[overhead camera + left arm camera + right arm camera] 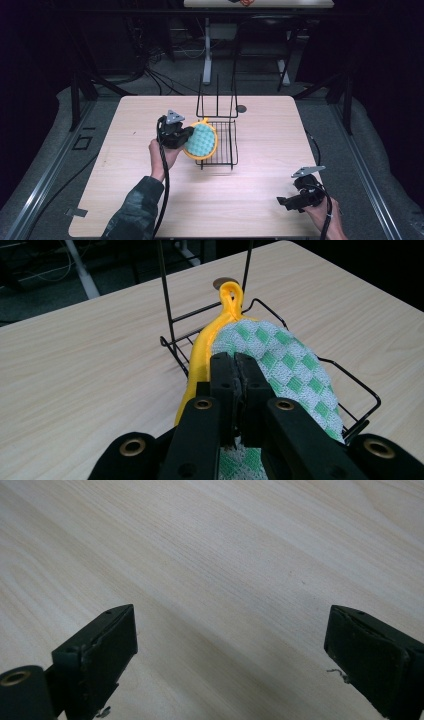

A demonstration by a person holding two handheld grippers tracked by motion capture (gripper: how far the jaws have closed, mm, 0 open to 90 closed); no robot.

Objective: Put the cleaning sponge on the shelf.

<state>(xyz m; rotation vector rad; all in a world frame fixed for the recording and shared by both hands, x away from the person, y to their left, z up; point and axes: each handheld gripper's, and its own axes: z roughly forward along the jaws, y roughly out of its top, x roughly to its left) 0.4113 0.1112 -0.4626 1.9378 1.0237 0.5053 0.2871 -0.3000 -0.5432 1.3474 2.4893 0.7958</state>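
A round pot holder [201, 140], green-and-white checked with a yellow rim and loop, is held tilted over the left side of a black wire rack [225, 145]. My left gripper [186, 136] is shut on its near edge. In the left gripper view the pot holder [280, 352] runs away from the closed jaws of the left gripper [237, 365], its yellow loop [231, 295] pointing toward the rack's [360, 420] upright wires. My right gripper [283, 202] rests low near the table's front right corner, open, with bare wood between the jaws of the right gripper [230, 640].
The wooden table [265, 190] has a small dark round spot [242, 108] behind the rack. The rack's tall back wires [217, 97] rise at the table's far middle. Dark floor, cables and another table's legs lie beyond.
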